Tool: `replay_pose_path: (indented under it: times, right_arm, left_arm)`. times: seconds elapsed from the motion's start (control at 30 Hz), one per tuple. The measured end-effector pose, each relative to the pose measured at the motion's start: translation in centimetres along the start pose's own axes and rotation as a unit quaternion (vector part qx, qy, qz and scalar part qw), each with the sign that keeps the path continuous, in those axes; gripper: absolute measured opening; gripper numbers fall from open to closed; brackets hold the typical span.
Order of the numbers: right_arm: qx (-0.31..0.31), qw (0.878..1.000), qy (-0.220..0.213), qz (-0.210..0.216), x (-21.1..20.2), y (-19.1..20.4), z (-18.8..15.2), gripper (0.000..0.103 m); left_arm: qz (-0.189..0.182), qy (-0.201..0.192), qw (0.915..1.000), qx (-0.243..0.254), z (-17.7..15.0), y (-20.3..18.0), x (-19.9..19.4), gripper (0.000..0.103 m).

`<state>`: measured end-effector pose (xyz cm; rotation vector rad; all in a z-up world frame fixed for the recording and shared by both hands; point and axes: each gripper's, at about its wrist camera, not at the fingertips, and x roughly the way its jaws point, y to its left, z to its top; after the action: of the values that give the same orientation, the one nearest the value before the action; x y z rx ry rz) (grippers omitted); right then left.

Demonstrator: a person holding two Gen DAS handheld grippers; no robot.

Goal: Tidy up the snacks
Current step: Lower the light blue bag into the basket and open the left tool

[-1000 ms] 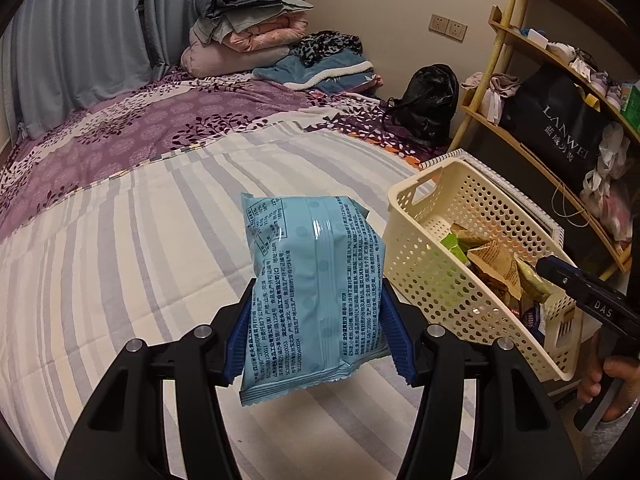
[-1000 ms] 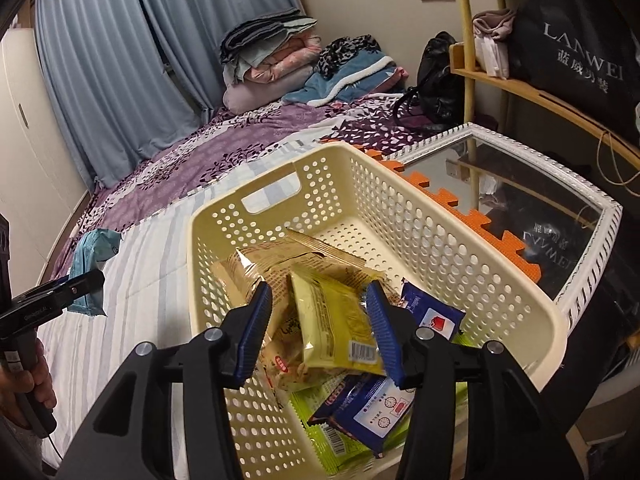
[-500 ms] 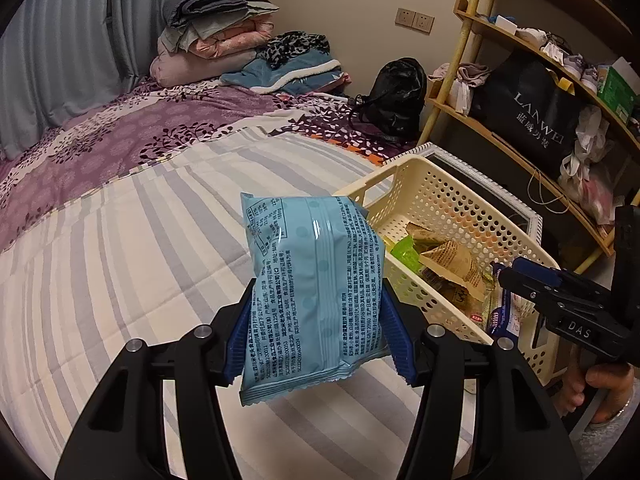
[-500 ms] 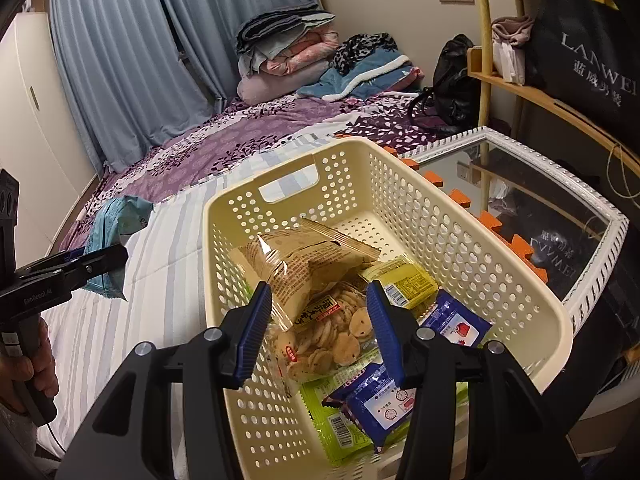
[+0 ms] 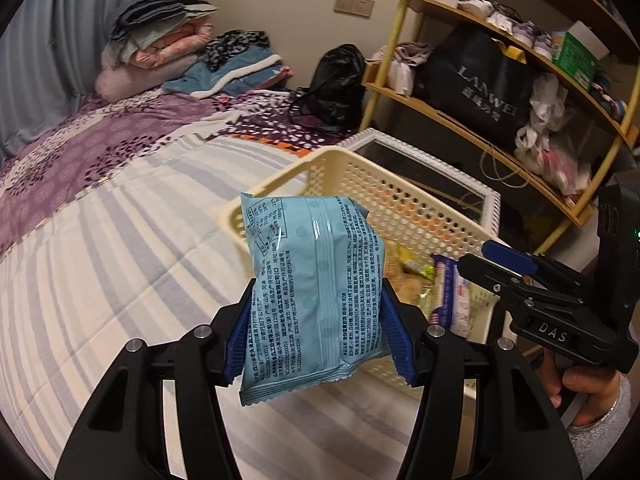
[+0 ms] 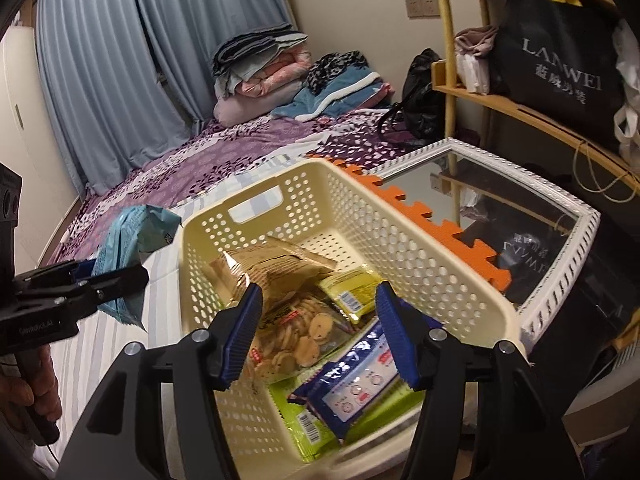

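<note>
Purple floral bedding point(image 5: 80, 148) and a pale striped sheet point(image 5: 100, 264) cover the bed on the left, with folded quilts point(image 5: 160, 40) stacked at its far end. Over the striped sheet, the left tool point(image 5: 316, 340) is clamped on a light blue plastic snack packet point(image 5: 316, 292) (printed back facing the camera), its blue ribbed pads point(image 5: 236, 344) pressing both sides of the upright bag. The packet hangs in the air just beside the near left wall of a cream perforated plastic basket point(image 6: 400, 240), which sits at the bed's edge.

Inside the basket lie a clear bag of round biscuits point(image 6: 296, 332), a tan crinkled packet point(image 6: 276, 268), a yellow-green sachet point(image 6: 352, 288), a blue-and-white wrapper point(image 6: 356, 384) and a lime green packet point(image 6: 296, 420). The right tool point(image 6: 320, 336) hangs over these with its fingers apart, gripping nothing.

Right of the basket lies a white-framed mirror point(image 6: 560, 248), edged by an orange foam mat point(image 6: 440, 228). A wooden shelf point(image 5: 480, 116) carries a black shopping bag point(image 5: 480, 80).
</note>
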<state>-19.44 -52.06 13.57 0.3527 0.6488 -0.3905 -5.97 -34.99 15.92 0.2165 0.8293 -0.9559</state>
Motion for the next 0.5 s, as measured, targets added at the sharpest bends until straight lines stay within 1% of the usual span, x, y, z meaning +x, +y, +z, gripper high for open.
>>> replay_pose_path:
  times: [0.27,0.5]
  right_arm:
    - [0.019,0.999,-0.021,-0.028,-2.0,-2.2,-0.1,0.059]
    - [0.031,0.998,-0.028,-0.040,-2.7,-3.4,-0.3,0.059]
  left_arm:
    - [-0.050,0.008,0.9982,0.030,0.9,-3.8,2.0,0.059]
    - [-0.070,0.018,0.9962,0.048,1.1,-6.1,3.9,0.059]
